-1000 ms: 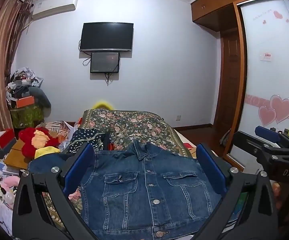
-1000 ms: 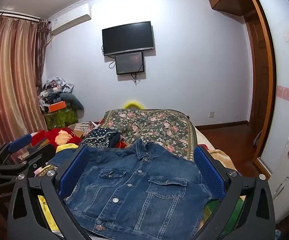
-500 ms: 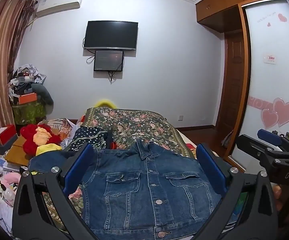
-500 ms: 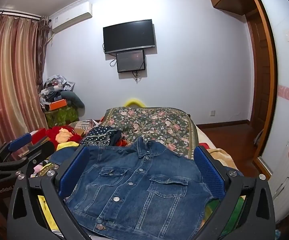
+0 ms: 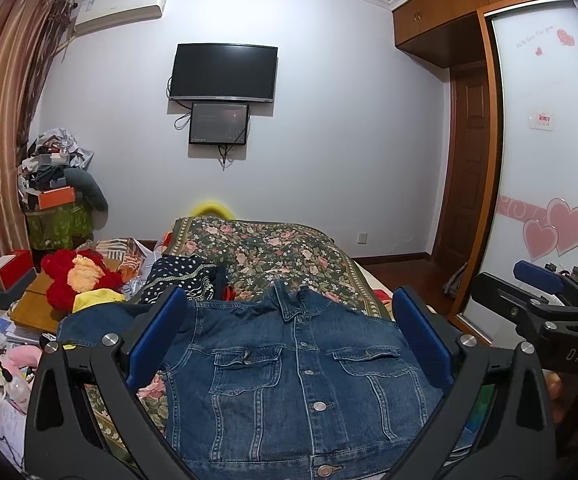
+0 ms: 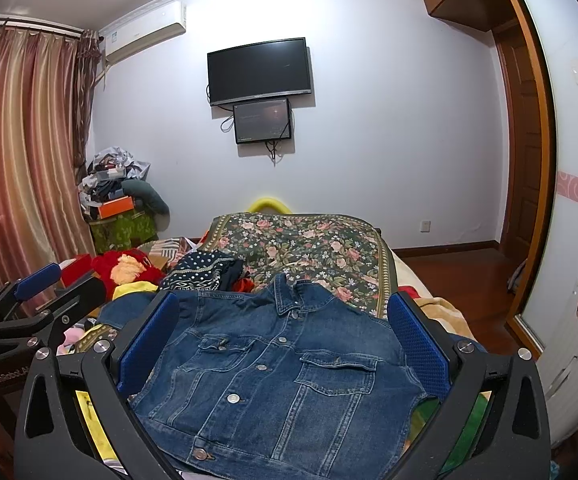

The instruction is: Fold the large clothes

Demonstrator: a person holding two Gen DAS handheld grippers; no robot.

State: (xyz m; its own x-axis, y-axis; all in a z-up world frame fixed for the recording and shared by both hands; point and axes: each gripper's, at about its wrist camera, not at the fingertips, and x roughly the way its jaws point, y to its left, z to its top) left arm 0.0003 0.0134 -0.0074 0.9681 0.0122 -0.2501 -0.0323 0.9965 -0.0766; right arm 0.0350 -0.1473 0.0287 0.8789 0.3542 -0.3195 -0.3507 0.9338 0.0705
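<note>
Lying buttoned on the bed (image 5: 289,248), denim jacket (image 5: 301,372); both grippers spread

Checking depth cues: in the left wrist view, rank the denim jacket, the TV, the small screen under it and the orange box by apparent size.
1. Denim jacket, though nearest the camera, so inflated.
2. TV.
3. Small screen.
4. Orange box.

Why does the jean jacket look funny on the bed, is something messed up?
The denim jacket lies front up and buttoned on the floral bedspread, but it sits askew, and one sleeve trails off toward the cluttered side. Both hand-held grippers are open above it, holding nothing. No tear or spill shows.
</note>
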